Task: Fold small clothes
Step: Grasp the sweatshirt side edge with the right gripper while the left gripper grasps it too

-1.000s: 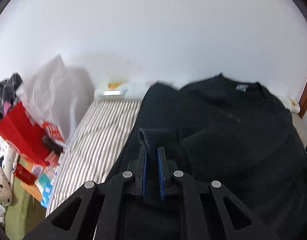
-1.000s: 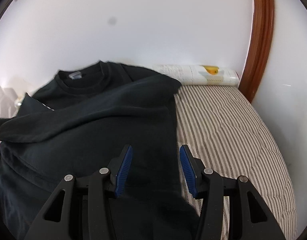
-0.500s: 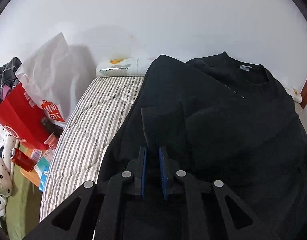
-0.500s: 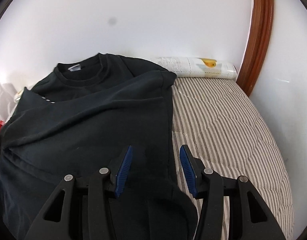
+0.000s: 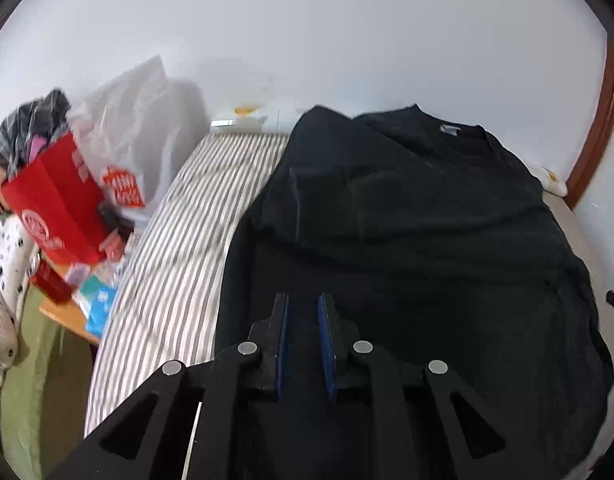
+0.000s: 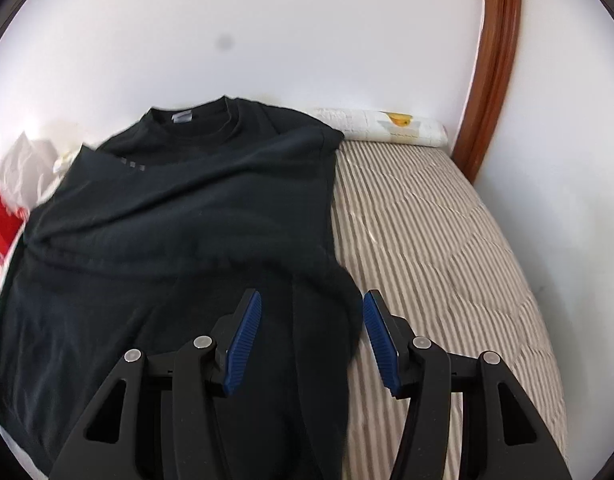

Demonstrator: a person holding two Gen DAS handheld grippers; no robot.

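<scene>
A black T-shirt (image 5: 427, 240) lies on the striped mattress (image 5: 179, 264), collar toward the wall, both sides folded inward. It also shows in the right wrist view (image 6: 187, 216). My left gripper (image 5: 302, 308) hangs over the shirt's lower left part, jaws a narrow gap apart; dark cloth fills the gap, and I cannot tell whether it is gripped. My right gripper (image 6: 312, 304) is open and empty above the shirt's lower right edge.
A red bag (image 5: 55, 204) and a white plastic bag (image 5: 135, 128) stand left of the mattress with small clutter. A white rolled cushion (image 6: 383, 126) lies along the wall. A brown wooden frame (image 6: 495, 64) stands at the right. Bare mattress (image 6: 435, 248) lies right of the shirt.
The sleeve fold that stood up from my left gripper now lies flat on the shirt. Both grippers have drawn back toward the shirt's hem. The right jaws stayed open.
</scene>
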